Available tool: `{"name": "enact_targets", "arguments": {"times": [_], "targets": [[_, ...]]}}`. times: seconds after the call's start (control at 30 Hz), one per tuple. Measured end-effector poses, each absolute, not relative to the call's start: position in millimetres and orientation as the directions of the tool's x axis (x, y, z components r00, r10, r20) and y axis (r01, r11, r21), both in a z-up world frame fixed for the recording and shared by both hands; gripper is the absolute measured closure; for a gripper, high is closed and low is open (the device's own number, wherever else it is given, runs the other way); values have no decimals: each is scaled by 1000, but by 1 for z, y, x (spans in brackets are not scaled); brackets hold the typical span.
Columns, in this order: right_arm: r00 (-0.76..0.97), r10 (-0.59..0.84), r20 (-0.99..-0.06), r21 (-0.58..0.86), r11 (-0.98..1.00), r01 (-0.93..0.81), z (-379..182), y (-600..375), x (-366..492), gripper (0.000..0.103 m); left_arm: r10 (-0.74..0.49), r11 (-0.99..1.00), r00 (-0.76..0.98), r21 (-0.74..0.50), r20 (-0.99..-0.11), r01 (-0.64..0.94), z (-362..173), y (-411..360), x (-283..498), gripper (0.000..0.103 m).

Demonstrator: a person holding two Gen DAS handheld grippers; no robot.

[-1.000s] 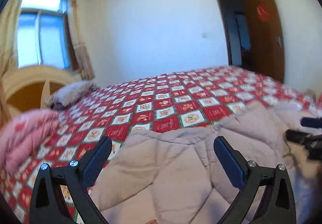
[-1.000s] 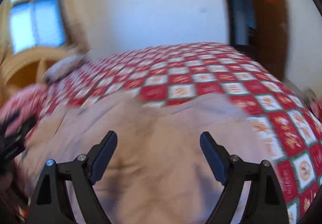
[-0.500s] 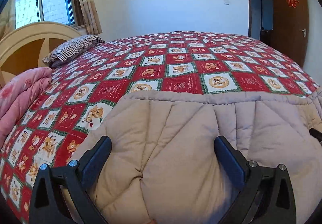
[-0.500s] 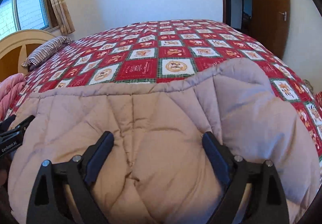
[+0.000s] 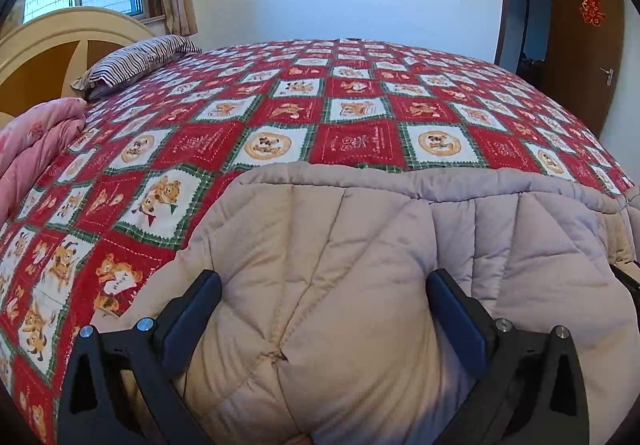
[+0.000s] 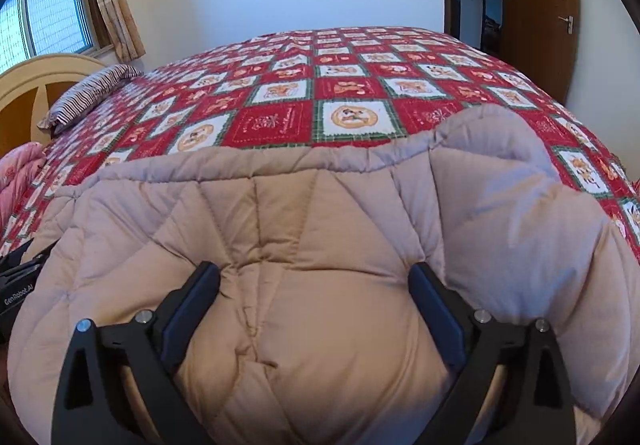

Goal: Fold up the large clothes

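A puffy beige quilted coat [image 5: 380,257] lies on the near part of the bed; it also fills the lower right wrist view [image 6: 312,229]. My left gripper [image 5: 324,297] is open, its fingers straddling a bulge of the coat's left part. My right gripper [image 6: 314,287] is open, its fingers straddling a bulge of the coat's right part. The left gripper's body [image 6: 20,281] shows at the left edge of the right wrist view. Fabric under the grippers is hidden.
The bed has a red, white and green patchwork cover [image 5: 360,117]. A striped pillow [image 5: 132,61] and a pink folded quilt [image 5: 36,141] lie at the left by the headboard [image 5: 52,41]. A brown door [image 5: 588,45] is at the far right.
Both grippers have dropped lower and moved closer onto the coat, whose quilted bulges now sit between the open fingers. The views have steadied from blur.
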State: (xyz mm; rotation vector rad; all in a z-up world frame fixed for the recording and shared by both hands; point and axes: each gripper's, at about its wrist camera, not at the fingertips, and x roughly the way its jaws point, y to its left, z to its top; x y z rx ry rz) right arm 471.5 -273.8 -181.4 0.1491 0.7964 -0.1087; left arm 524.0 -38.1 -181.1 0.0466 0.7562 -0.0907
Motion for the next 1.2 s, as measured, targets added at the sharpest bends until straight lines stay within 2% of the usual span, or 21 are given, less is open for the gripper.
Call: {"name": "enact_targets", "arguments": {"times": [1.2], "targets": [[633, -115, -766, -9, 986, 168, -191, -263, 485, 2, -21, 995, 705, 52, -709, 82, -188, -42, 530, 0]]}}
